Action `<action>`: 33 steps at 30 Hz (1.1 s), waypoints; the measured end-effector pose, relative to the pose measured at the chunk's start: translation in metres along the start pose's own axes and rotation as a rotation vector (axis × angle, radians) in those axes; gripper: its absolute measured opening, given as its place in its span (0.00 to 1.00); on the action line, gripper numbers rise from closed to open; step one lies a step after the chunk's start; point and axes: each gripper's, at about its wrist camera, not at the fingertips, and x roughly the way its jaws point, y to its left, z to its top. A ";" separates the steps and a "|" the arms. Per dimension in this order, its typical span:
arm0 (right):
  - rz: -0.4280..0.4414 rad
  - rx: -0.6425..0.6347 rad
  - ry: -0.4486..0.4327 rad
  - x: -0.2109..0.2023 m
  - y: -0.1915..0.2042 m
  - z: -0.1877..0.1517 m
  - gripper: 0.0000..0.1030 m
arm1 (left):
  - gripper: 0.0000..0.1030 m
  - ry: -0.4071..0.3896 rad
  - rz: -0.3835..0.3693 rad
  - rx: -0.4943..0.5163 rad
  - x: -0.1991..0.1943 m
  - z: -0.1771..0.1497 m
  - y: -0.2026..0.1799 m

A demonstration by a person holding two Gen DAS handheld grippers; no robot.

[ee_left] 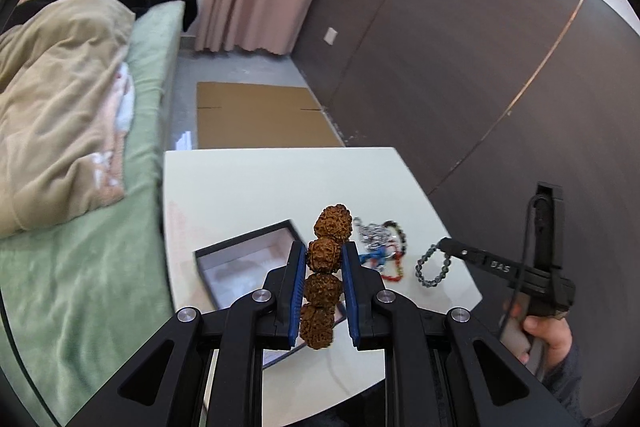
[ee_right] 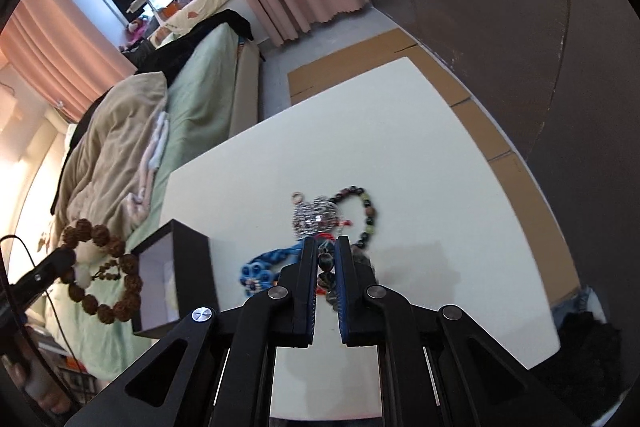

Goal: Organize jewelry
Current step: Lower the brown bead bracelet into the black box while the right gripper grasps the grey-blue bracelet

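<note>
Two hand-held tools work over a white table (ee_right: 400, 155) beside a bed (ee_left: 152, 39).

The left tool (ee_left: 323, 259) is clenched on a bracelet of large brown, knobbly seed beads (ee_left: 322, 269). In the left wrist view the beads run in a column along the tool's line, between the blue pads. In the right wrist view the same bracelet (ee_right: 104, 271) hangs as an open loop in the air over the bed's edge, just beside the box on the side away from the pile.

The right tool (ee_left: 450, 245) has its jaws nearly shut on a strand of small grey beads (ee_left: 434, 269), which dangles as a loop from its tip clear of the table. The right wrist view shows dark beads (ee_right: 325, 267) pinched between the pads.

The container is a black box (ee_right: 176, 275) with a pale lining, open at the top, standing at the table's corner nearest the bed. No jewelry can be made out inside it.

The left tool is the nearer to the box: the box lies just below and slightly to the left of its pads (ee_left: 298, 291). The right tool would have to cross the pile to reach it.

Left loose on the table are a silver chain cluster (ee_right: 316, 217), a blue cord piece (ee_right: 260, 269), a red cord (ee_left: 390, 277) and a multicoloured bead bracelet (ee_right: 368, 215).
</note>
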 end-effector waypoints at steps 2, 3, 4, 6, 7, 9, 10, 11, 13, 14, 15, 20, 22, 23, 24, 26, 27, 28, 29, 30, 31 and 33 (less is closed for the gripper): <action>0.007 -0.001 0.002 0.002 0.006 0.002 0.09 | 0.18 0.013 0.007 -0.008 0.004 -0.002 0.006; 0.017 0.001 0.006 0.005 0.009 0.004 0.09 | 0.18 0.021 0.007 -0.011 0.006 -0.004 0.007; 0.027 0.002 0.005 0.007 0.010 0.005 0.09 | 0.18 0.032 0.008 -0.014 0.008 -0.005 0.009; 0.056 0.005 -0.001 0.008 0.016 0.006 0.09 | 0.18 0.055 0.013 -0.021 0.014 -0.009 0.011; 0.067 0.006 -0.004 0.009 0.018 0.007 0.09 | 0.18 0.069 0.013 -0.027 0.018 -0.011 0.013; 0.084 0.003 -0.012 0.009 0.023 0.007 0.09 | 0.18 0.091 0.001 -0.045 0.025 -0.013 0.018; 0.089 0.000 -0.016 0.009 0.026 0.007 0.09 | 0.18 0.104 -0.007 -0.053 0.029 -0.014 0.019; 0.097 -0.005 -0.019 0.009 0.029 0.007 0.09 | 0.18 0.115 -0.013 -0.061 0.033 -0.014 0.021; 0.112 -0.009 -0.019 0.009 0.034 0.007 0.10 | 0.18 0.133 -0.025 -0.077 0.041 -0.013 0.024; 0.119 -0.013 -0.020 0.009 0.037 0.007 0.10 | 0.18 0.144 -0.023 -0.087 0.045 -0.013 0.026; 0.124 -0.017 -0.021 0.009 0.039 0.006 0.10 | 0.18 0.157 -0.009 -0.099 0.050 -0.012 0.029; 0.164 -0.025 -0.030 0.009 0.048 0.006 0.10 | 0.20 0.242 0.074 -0.142 0.077 -0.017 0.047; 0.192 -0.025 -0.033 0.009 0.051 0.006 0.10 | 0.25 0.252 0.081 -0.153 0.079 -0.018 0.052; 0.214 -0.026 -0.036 0.008 0.054 0.006 0.10 | 0.28 0.247 0.074 -0.161 0.078 -0.017 0.054; 0.229 -0.028 -0.038 0.007 0.056 0.006 0.10 | 0.32 0.242 0.067 -0.166 0.076 -0.017 0.054; 0.273 -0.033 -0.045 0.005 0.062 0.005 0.10 | 0.43 0.212 0.054 -0.176 0.069 -0.014 0.055; 0.289 -0.035 -0.048 0.004 0.064 0.005 0.10 | 0.53 0.195 0.049 -0.174 0.065 -0.012 0.054; 0.314 -0.039 -0.053 0.003 0.068 0.005 0.10 | 0.57 0.172 0.041 -0.168 0.061 -0.010 0.052; 0.334 -0.042 -0.057 0.002 0.071 0.004 0.10 | 0.60 0.151 0.037 -0.166 0.056 -0.009 0.051; 0.351 -0.044 -0.058 0.002 0.074 0.004 0.10 | 0.60 0.138 0.035 -0.167 0.053 -0.008 0.051; 0.373 -0.044 -0.058 0.002 0.077 0.003 0.10 | 0.60 0.127 0.030 -0.169 0.050 -0.006 0.051; 0.422 -0.049 -0.052 0.003 0.085 0.002 0.10 | 0.60 0.111 0.023 -0.180 0.045 -0.004 0.053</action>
